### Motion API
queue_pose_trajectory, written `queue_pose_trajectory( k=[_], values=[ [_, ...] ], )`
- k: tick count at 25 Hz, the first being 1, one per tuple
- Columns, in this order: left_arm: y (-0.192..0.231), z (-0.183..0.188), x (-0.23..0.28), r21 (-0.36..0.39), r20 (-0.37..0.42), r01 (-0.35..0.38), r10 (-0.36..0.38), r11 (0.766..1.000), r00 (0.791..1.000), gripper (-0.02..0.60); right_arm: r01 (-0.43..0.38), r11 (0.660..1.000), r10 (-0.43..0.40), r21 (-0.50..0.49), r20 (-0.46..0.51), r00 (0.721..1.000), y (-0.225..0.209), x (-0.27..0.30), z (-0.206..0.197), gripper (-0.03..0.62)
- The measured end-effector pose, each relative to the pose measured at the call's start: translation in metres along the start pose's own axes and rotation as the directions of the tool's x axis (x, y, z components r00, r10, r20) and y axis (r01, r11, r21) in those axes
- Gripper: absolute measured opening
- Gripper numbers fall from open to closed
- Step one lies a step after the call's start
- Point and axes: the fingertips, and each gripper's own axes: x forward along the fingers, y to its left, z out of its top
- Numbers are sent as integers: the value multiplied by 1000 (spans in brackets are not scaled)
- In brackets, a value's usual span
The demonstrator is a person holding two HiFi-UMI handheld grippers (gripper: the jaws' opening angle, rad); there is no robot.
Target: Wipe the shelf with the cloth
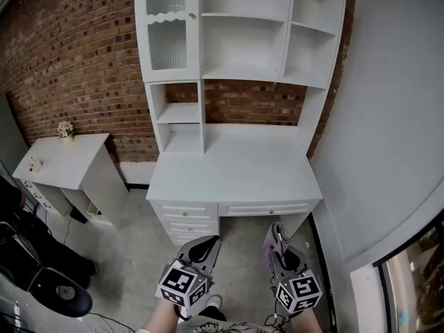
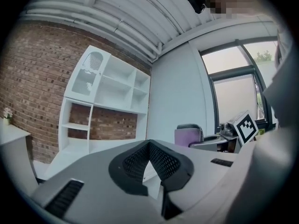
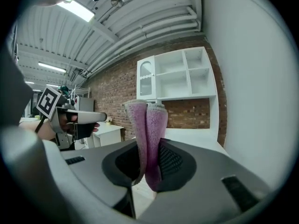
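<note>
Two folded layers of purple cloth [image 3: 148,134] are standing upright between my right jaws, which are pressing together on its lower part. The fuzzy top is sticking out above the pads, and the bottom end is showing just below them. So my right gripper [image 3: 148,160] is clamping the cloth. In the head view the cloth is showing as a purple strip along the inner side of that gripper, low in the frame.

My left gripper [image 2: 150,149] is hanging just beside it, on my left. Its jaws are meeting at the tips with nothing between them, and only a small wedge of light is showing below the touching pads.

Both grippers are hovering over the grey floor [image 1: 239,248], in front of the desk [image 1: 236,168] and apart from it, so the cloth is touching neither the desk nor anything on it. The shelf [image 1: 243,37] is standing on the back of the desk. It is white, with open compartments and one glazed door [image 1: 167,33] at upper left, and the cloth is sitting well apart from it, lower in the frame. Drawers [image 1: 184,220] are facing me under the desk top.

A brick wall [image 1: 69,61] is running behind, and a plain pale wall [image 1: 388,116] is closing off the right side. Left of the desk a low white cabinet [image 1: 69,161] is carrying a small bunch of flowers [image 1: 65,128], and a black chair [image 1: 59,290] is sitting at lower left.
</note>
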Motion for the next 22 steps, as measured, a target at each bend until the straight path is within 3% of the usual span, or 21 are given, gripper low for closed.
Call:
queue_pose_trajectory(
  k=[7,11,22],
  values=[
    [96,19,37,-6,-5,34,-34,999,999,14,20,1000,-20,-10,-8,1000,14,99,29,77],
    [131,21,59,-5,-13,38,-38,999,999,14,9,1000,-9,-11,-11,1000,14,142,37,77],
    [198,13,158,49,-39,-34,36,998,999,14,-74,997,73,1,3,997,-47,264,45,77]
  ],
)
